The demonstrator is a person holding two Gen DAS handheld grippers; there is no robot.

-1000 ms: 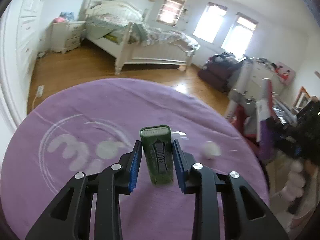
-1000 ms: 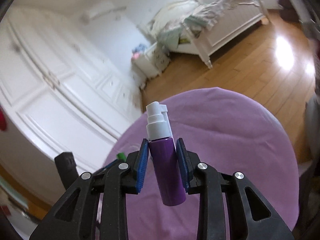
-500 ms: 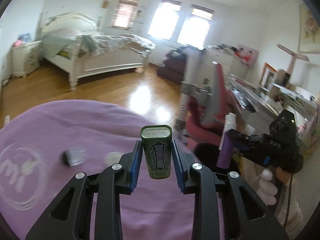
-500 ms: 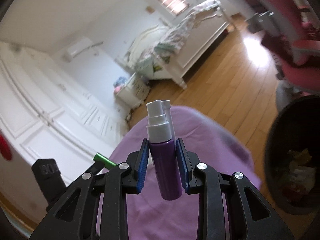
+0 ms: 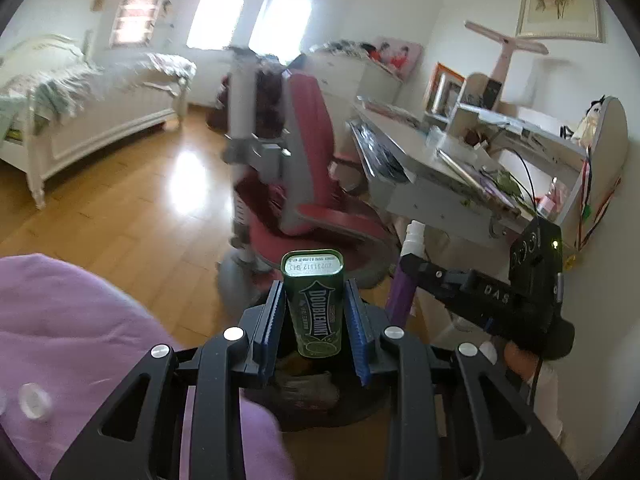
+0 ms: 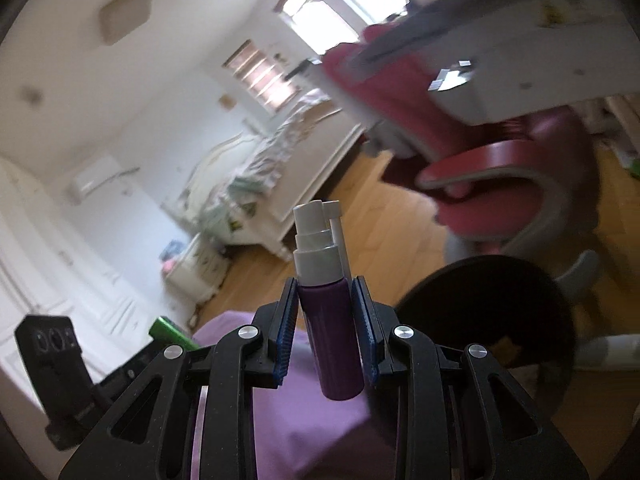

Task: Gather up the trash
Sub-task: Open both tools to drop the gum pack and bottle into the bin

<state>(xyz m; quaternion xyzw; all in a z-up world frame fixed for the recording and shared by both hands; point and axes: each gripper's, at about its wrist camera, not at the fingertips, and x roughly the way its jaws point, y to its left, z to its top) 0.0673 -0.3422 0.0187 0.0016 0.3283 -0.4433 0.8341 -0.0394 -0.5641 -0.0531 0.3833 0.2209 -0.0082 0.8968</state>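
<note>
My left gripper (image 5: pixel 315 320) is shut on a green Doublemint tin (image 5: pixel 314 304), held upright over the dark trash bin (image 5: pixel 316 400) just past the purple table's edge. My right gripper (image 6: pixel 325 336) is shut on a purple spray bottle (image 6: pixel 330 340) with a white pump top, held near the black trash bin (image 6: pixel 488 320), which lies to its right. The right gripper and its bottle also show in the left wrist view (image 5: pixel 402 292), and the left gripper's tin shows in the right wrist view (image 6: pixel 168 330).
The purple tablecloth (image 5: pixel 72 340) carries a small white cap (image 5: pixel 30 400) at lower left. A red desk chair (image 5: pixel 312 184) and a cluttered white desk (image 5: pixel 460 168) stand beyond the bin. A white bed (image 5: pixel 80 92) stands across the wooden floor.
Both grippers have swung right, away from the purple table toward the trash bin, each still holding its item. The bin now lies directly under the left gripper.
</note>
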